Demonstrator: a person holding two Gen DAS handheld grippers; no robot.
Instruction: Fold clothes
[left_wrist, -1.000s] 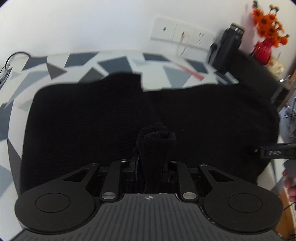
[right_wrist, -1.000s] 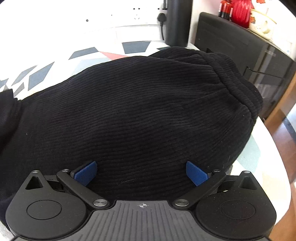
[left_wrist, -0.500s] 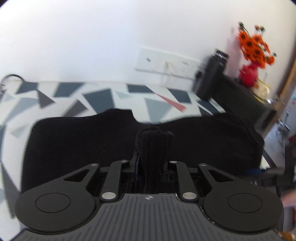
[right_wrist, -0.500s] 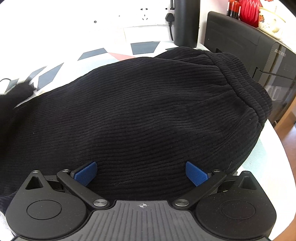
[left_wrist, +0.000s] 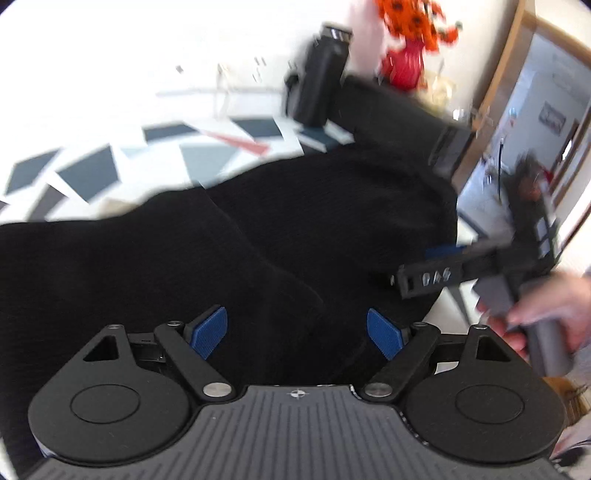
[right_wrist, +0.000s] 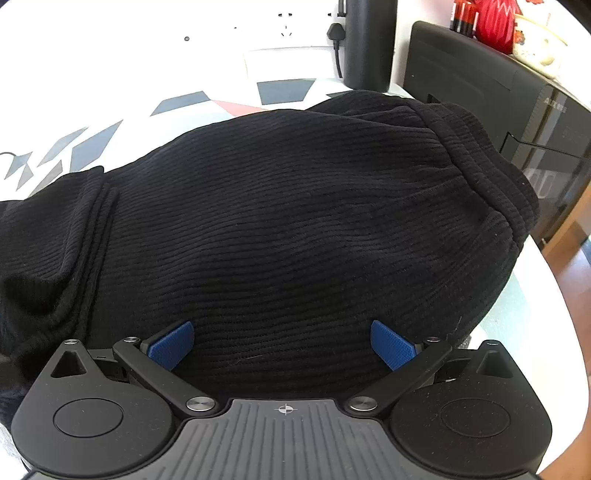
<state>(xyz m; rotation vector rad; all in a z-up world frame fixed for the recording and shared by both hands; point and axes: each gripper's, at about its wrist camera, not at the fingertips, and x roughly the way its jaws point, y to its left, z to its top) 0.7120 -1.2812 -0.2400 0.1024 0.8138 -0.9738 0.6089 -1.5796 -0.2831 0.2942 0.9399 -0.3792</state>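
- Black ribbed knit garment (right_wrist: 295, 221) lies spread over the patterned table (left_wrist: 92, 170), filling both views from 9 to 3 o'clock. I read it as partly folded, with a doubled-over flap edge (left_wrist: 258, 258) crossing the left view.
- Left gripper (left_wrist: 297, 334): jaws spread wide, blue pads (left_wrist: 207, 332) apart, nothing pinched, cloth just beneath. The left view is motion-blurred, so I can't tell whether it's touching.
- Right gripper (right_wrist: 282, 345): jaws also spread, holding nothing, low over the knit. In the left view it sits at 3 o'clock, held by the person's hand (left_wrist: 546, 314).
- Risks, my judgement: the thick knit may spring back, so the flap could slide open if it isn't pressed down. The hem band (right_wrist: 498, 184) at 2 o'clock sits near the table edge and its weight could drag the garment off. A pinch may catch only one layer.
- Surface: white tabletop with grey, navy and red triangles.
- Room: wall sockets (right_wrist: 284, 26) at 12 o'clock, black cylinder (right_wrist: 369, 44), black appliance (right_wrist: 498, 96), red vase (right_wrist: 495, 18) at 1–2 o'clock.
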